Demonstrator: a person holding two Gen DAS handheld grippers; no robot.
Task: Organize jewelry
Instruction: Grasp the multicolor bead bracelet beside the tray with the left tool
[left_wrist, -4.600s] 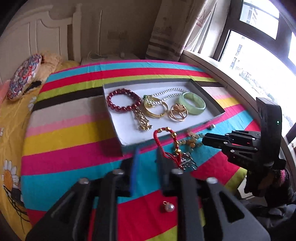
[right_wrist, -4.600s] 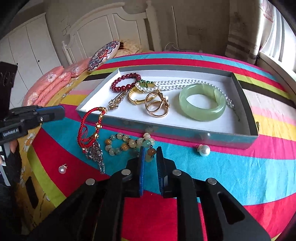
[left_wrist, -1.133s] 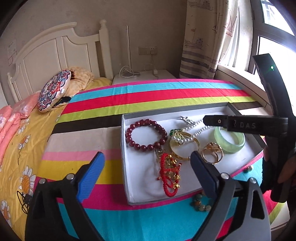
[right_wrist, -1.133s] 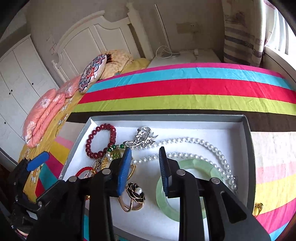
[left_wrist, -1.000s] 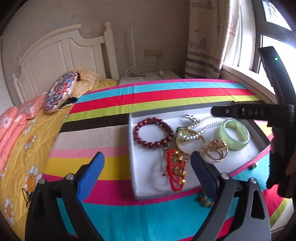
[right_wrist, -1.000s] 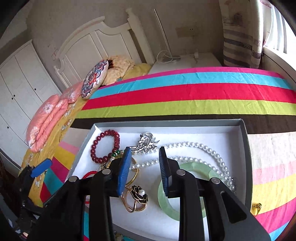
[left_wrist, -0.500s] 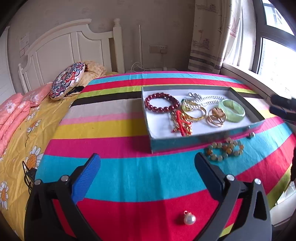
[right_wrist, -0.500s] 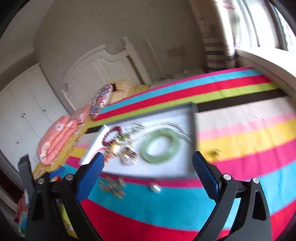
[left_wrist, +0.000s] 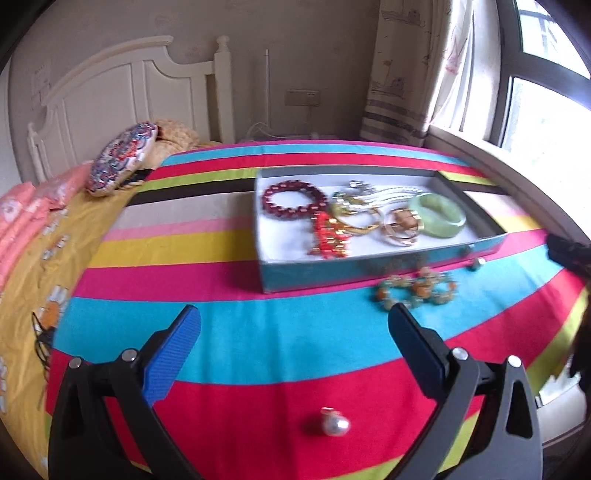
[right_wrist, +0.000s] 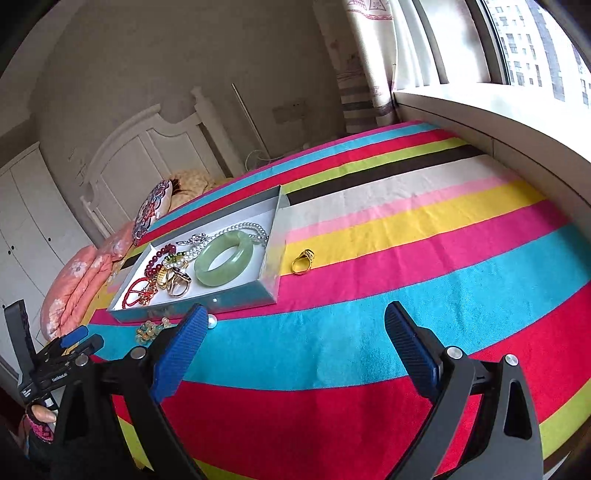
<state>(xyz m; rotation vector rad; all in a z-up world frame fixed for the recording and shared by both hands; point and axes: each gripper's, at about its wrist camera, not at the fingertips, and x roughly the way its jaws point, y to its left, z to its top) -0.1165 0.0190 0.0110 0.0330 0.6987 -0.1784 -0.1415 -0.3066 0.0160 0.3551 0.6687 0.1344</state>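
A grey tray (left_wrist: 369, 266) lies on the striped bedspread. It holds a dark red bead bracelet (left_wrist: 293, 199), a red cord bracelet (left_wrist: 328, 236), gold rings (left_wrist: 400, 229), a pearl necklace (right_wrist: 243, 227) and a green jade bangle (right_wrist: 225, 264). In front of the tray lie a bracelet of mixed beads (left_wrist: 417, 290) and a small pearl (right_wrist: 211, 322). My left gripper (left_wrist: 294, 321) is open and empty, with a pearl earring (left_wrist: 334, 426) on the cloth below its fingers. My right gripper (right_wrist: 295, 317) stands wide open and empty, right of the tray. A gold ring (right_wrist: 303, 261) lies beside the tray's right wall.
A patterned round cushion (left_wrist: 122, 164) and pink pillows (right_wrist: 81, 280) lie by the white headboard (left_wrist: 129, 85). A window sill (right_wrist: 498, 122) runs along the bed's right side. The person's gloved hand (right_wrist: 40, 417) holds the left gripper low on the left in the right wrist view.
My right gripper opened wide, left the tray and swung off to its right. My left gripper drew back from the tray, and the pearl earring came into its view.
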